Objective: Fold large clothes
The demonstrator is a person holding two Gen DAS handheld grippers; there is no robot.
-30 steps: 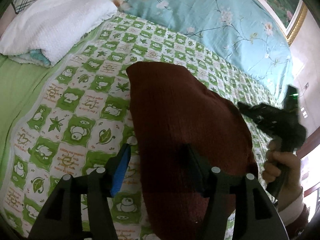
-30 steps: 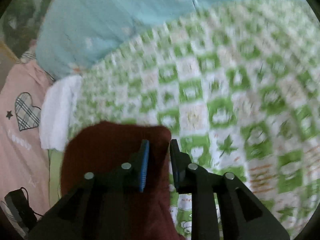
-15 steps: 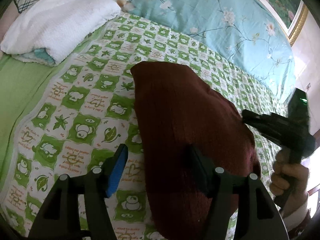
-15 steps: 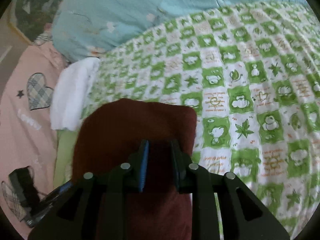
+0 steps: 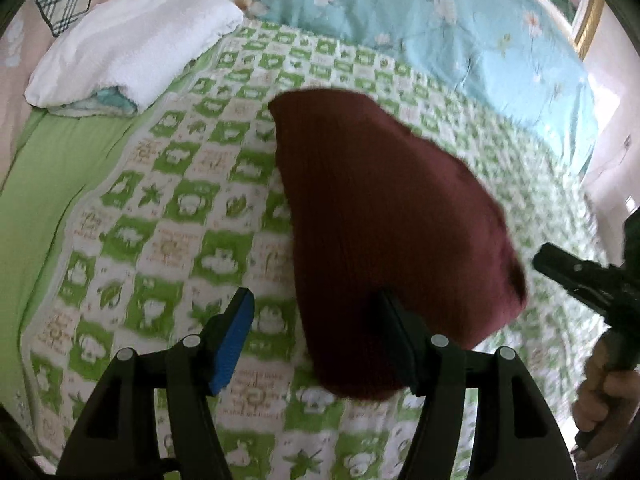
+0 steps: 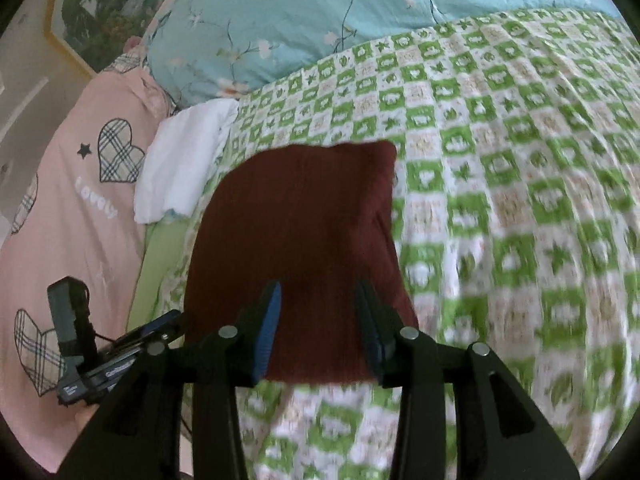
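right wrist view: folded maroon knit garment (image 6: 304,240) lies on the bed just ahead of the right claw (image 6: 318,332), whose jaws have just been opening, empty. soft, light, floppy; pinch a layered edge.

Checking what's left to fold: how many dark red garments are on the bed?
1. The dark red garment lies folded on the green checked bedspread, right of the white towel. More may lie outside both views.
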